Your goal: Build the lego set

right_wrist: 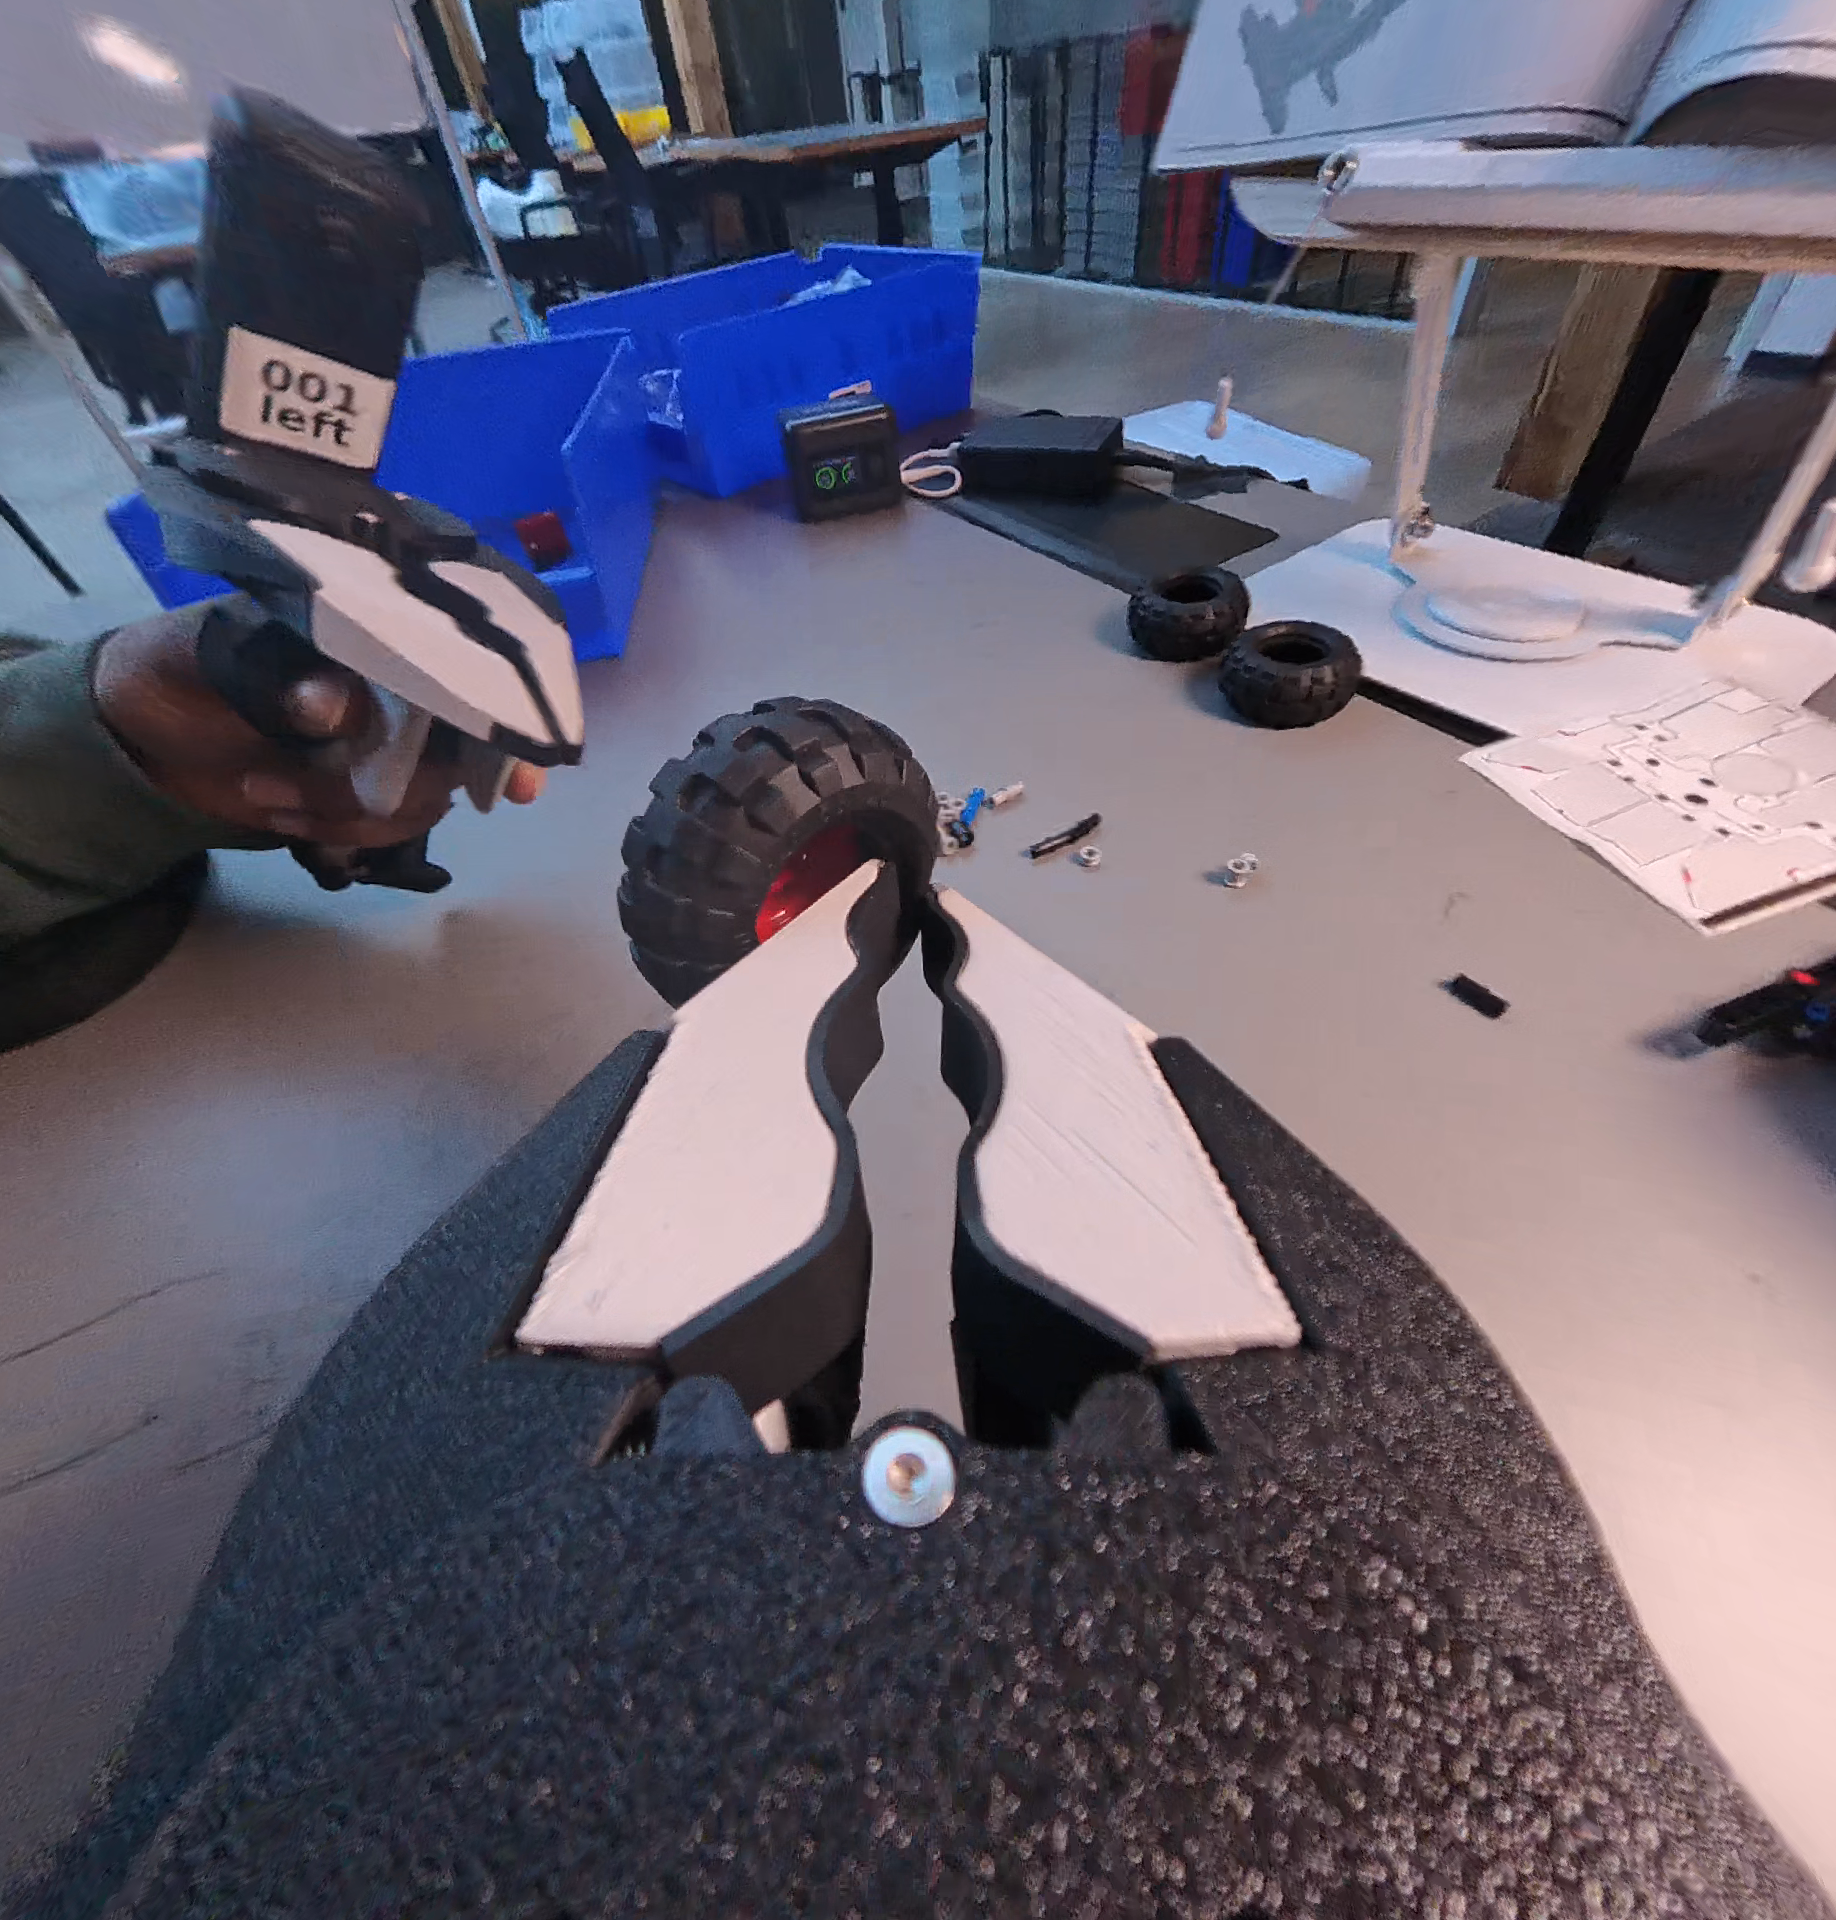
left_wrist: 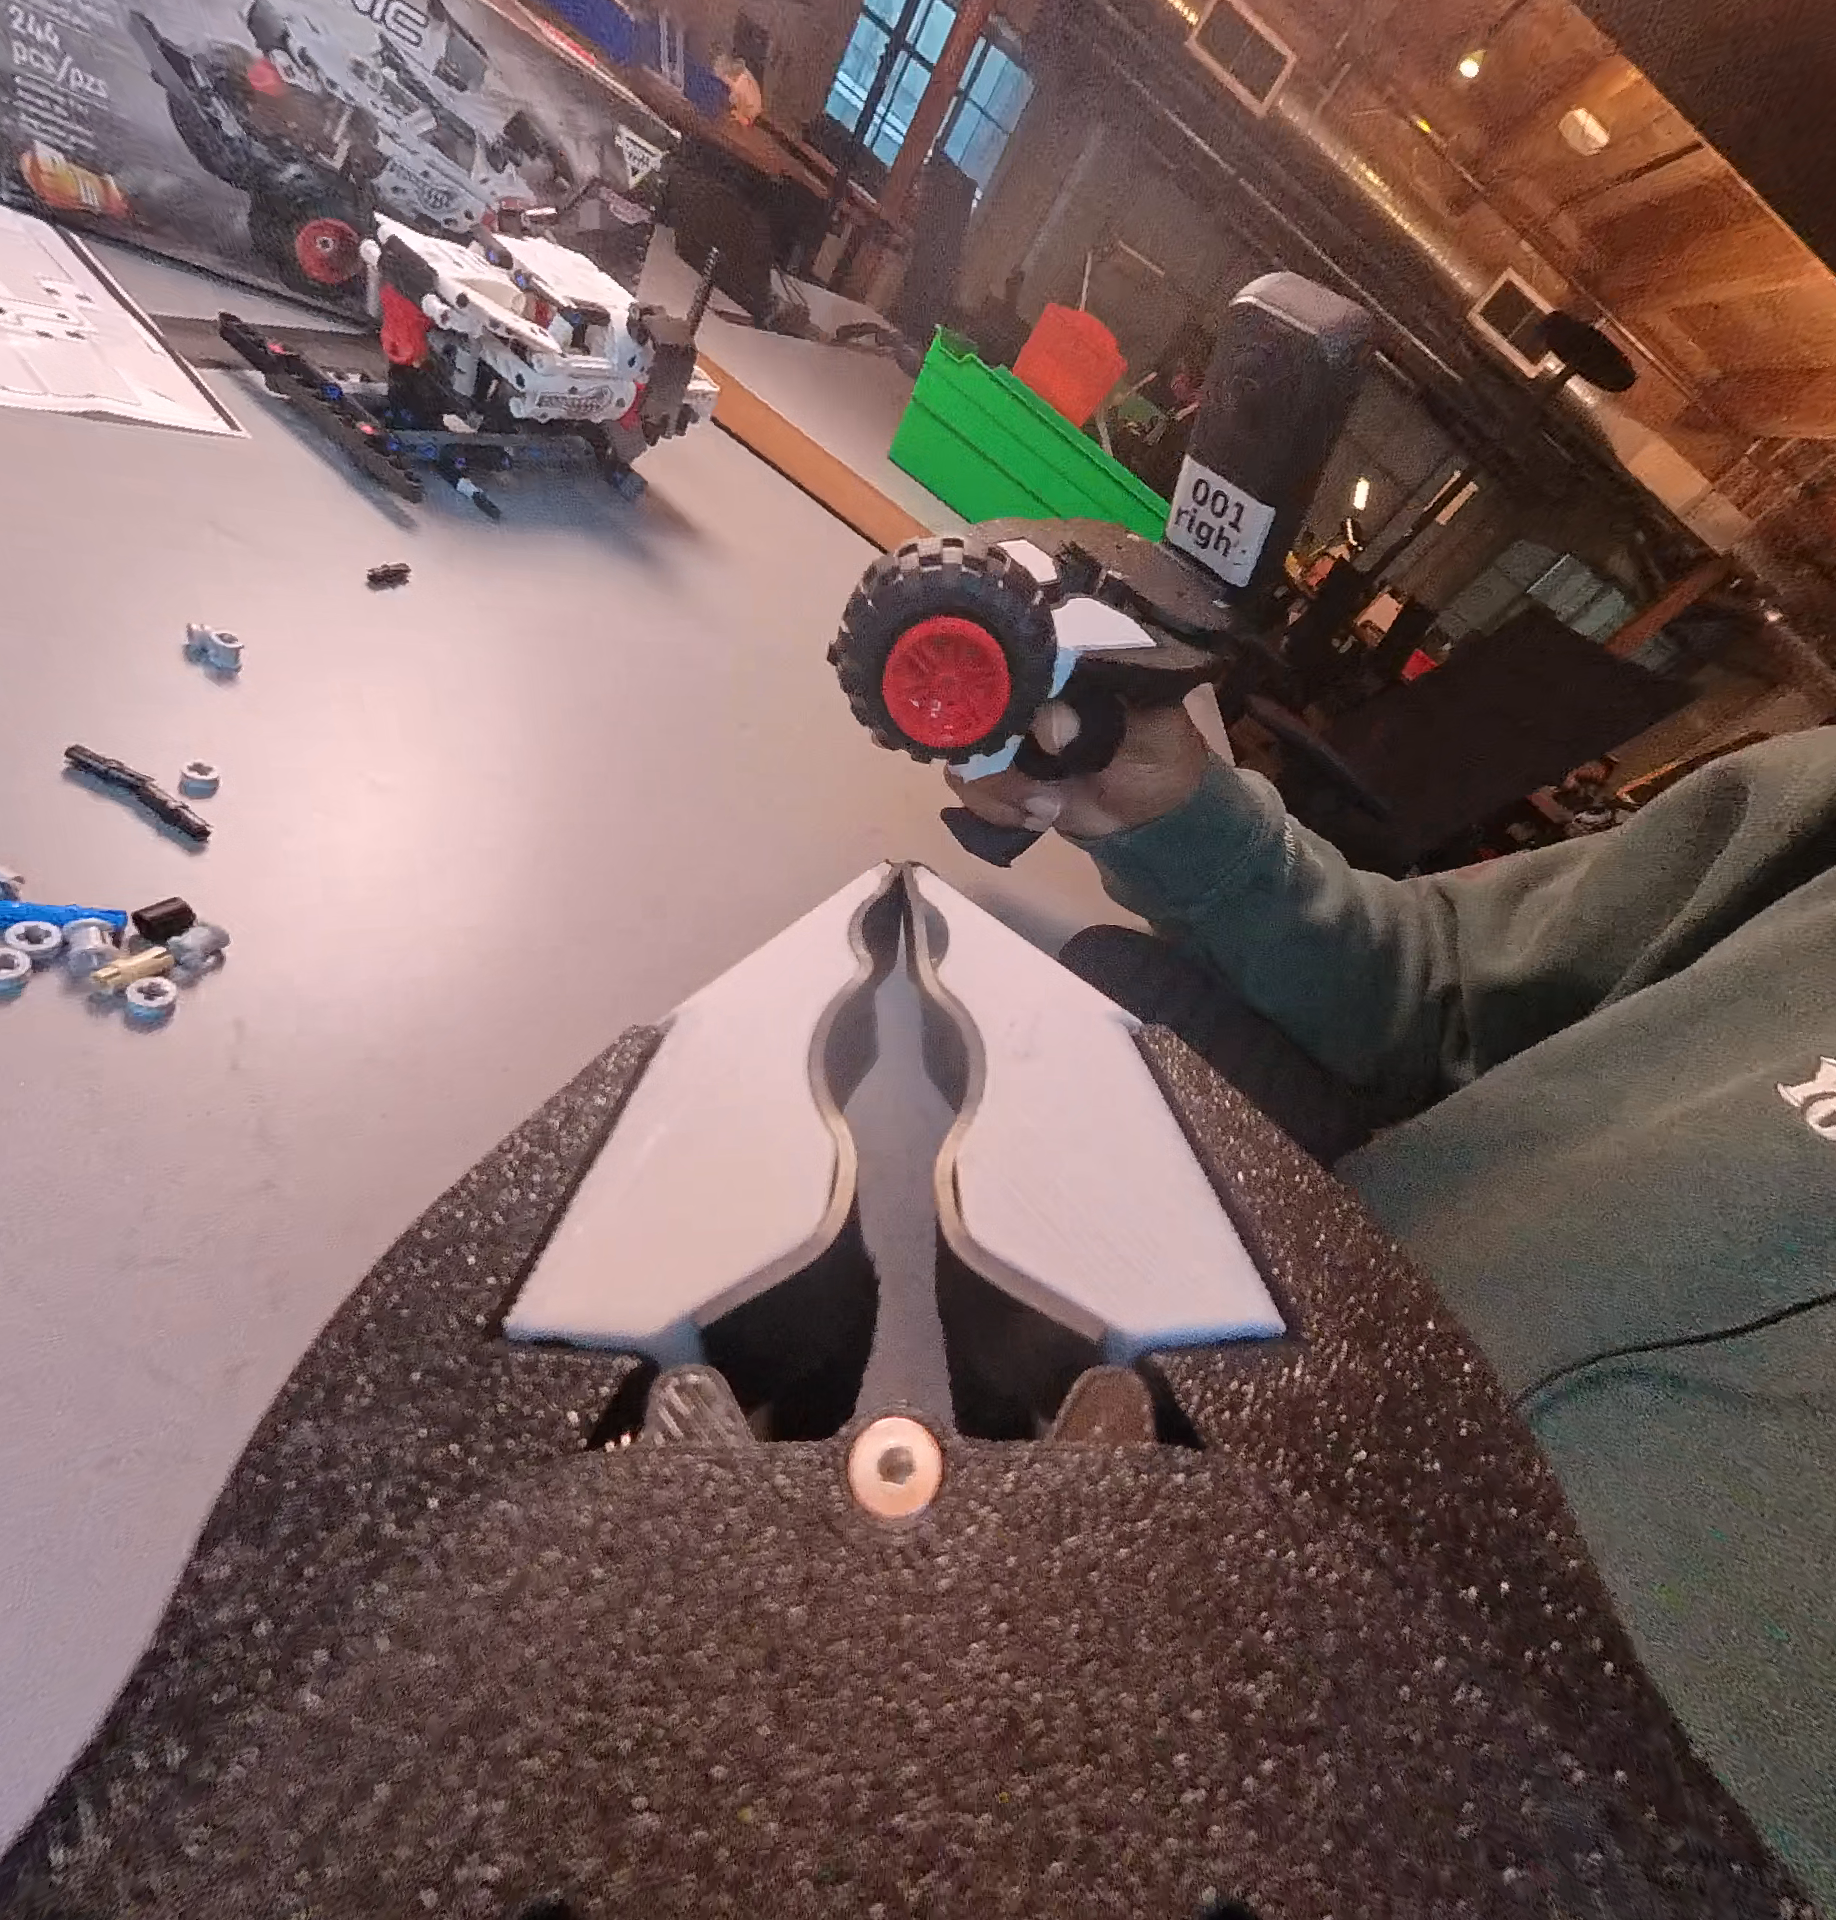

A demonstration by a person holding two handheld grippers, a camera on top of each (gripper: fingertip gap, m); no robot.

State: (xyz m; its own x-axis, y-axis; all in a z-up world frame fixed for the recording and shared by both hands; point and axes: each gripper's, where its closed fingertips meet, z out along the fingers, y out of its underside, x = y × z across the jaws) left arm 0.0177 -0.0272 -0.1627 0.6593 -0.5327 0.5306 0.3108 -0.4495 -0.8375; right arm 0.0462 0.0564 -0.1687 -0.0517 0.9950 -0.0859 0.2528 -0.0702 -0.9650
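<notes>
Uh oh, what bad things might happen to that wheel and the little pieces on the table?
1. The right tongs pinch the wheel only at its rim with their tips, so it might slip out and roll off.
2. The small loose pieces lie scattered on the table; a sleeve or a falling wheel might knock them away.
3. The left tongs are shut and empty, so they may not catch a slipping wheel.

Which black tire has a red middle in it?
The tire pinched in the right tongs, off the table. The other two tires lie on the table with empty middles.
</notes>
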